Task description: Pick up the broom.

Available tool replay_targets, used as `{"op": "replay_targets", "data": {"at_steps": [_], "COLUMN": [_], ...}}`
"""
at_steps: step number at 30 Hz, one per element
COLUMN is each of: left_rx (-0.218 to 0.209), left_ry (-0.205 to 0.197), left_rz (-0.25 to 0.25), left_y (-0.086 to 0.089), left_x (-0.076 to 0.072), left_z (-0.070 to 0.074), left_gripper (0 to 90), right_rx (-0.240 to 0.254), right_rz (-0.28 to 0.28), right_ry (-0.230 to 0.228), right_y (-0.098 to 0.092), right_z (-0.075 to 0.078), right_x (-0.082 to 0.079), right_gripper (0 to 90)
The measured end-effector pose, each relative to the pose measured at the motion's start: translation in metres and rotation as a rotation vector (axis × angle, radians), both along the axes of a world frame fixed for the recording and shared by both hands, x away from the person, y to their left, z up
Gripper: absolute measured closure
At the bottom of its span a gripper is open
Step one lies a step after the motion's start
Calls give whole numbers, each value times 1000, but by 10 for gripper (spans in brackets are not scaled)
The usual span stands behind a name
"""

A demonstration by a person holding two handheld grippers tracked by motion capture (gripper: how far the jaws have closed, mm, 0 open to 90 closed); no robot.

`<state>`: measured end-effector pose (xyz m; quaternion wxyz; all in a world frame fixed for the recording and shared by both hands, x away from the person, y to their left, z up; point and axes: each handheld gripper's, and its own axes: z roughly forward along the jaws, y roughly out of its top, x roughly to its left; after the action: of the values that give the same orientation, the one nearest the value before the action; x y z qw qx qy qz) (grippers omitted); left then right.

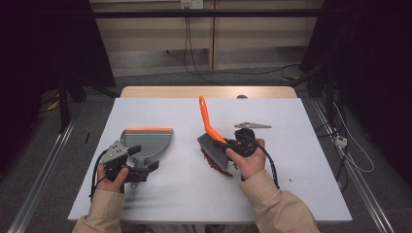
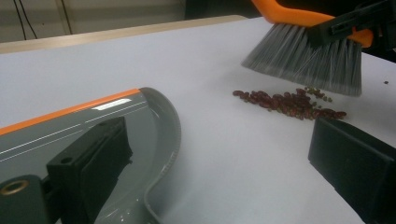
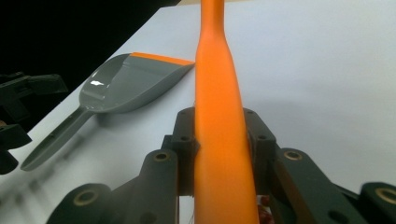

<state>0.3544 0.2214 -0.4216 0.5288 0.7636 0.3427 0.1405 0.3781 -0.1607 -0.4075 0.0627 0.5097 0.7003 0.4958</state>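
Jaws of the right gripper (image 3: pixel 219 154) clamp the orange brush handle (image 3: pixel 217 93) between them.

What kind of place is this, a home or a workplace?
Probably a lab or recording room, not a home: a bare white table framed by dark curtains, loose cables running to a wall socket, and a person holding a gripper in each hand.

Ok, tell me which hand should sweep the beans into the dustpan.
Right: its claw already clamps the brush beside the beans. The left claw is open over the dustpan handle.
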Motion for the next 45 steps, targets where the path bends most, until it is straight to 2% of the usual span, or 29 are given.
{"op": "replay_targets", "data": {"at_steps": [2,8,16,19,21,25,33,42,45], "left_rx": [-1,-1,-5,-5,-4,-3,-2,1,1], "left_ry": [-1,0,1,2,1,2,-1,1,2], "left_rz": [0,-2,-4,-6,-8,-3,-2,-3,-5], "left_y": [0,-1,-2,-2,-2,-2,-2,-3,-3], "left_x": [0,0,0,1,0,1,0,0,0], "left_z": [0,0,0,-1,0,0,0,0,-1], "left_gripper": [52,52,52,52,52,52,52,52,52], "right_rx": [-23,-49,-89,-95,-117,-124,-164,-200,-231], "right_rz": [1,-23,-38,-57,-66,-95,-128,-190,-211], "right_ry": [-9,-30,-45,-46,-62,-76,-78,-77,-75], "right_y": [-8,-34,-58,-68,-74,-89,-114,-147,-155], "right_z": [3,7,3,3,3,5,1,-6,-9], "right_x": [-1,-4,-10,-12,-13,-17,-26,-41,-47], "right_gripper": [713,713,713,714,714,713,714,713,713]}}
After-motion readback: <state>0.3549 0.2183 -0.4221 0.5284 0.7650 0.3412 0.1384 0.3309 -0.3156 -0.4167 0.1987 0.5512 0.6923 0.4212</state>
